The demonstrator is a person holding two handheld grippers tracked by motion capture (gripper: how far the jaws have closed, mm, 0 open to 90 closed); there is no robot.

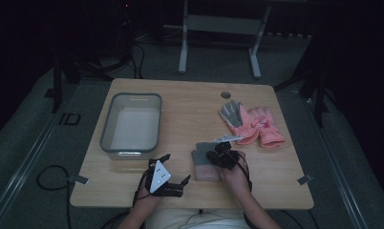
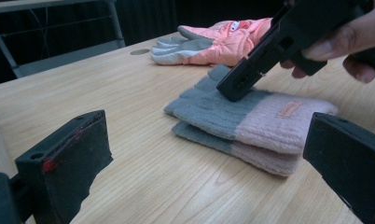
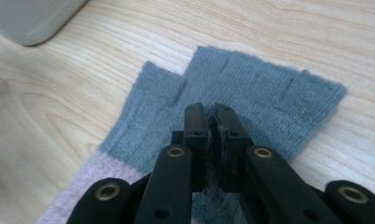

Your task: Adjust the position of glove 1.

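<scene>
A pair of knit gloves (image 1: 205, 164), grey at the fingers and pink at the cuff, lies stacked near the table's front middle. My right gripper (image 1: 218, 153) presses down on the top glove's grey part (image 3: 269, 102), and its jaws (image 3: 210, 116) are shut with grey fabric pinched between them. The left gripper view shows that black tip (image 2: 234, 86) tilted onto the upper glove (image 2: 265, 116). My left gripper (image 1: 176, 168) rests open just left of the gloves, its jaws (image 2: 209, 154) spread wide and empty, facing the stack.
A clear plastic bin (image 1: 106, 129) stands empty at the left of the wooden table, its corner (image 3: 31, 18) near the gloves. Pink and grey ski gloves (image 1: 252, 124) lie at the right rear. A round cable hole (image 1: 226, 94) sits near the far edge.
</scene>
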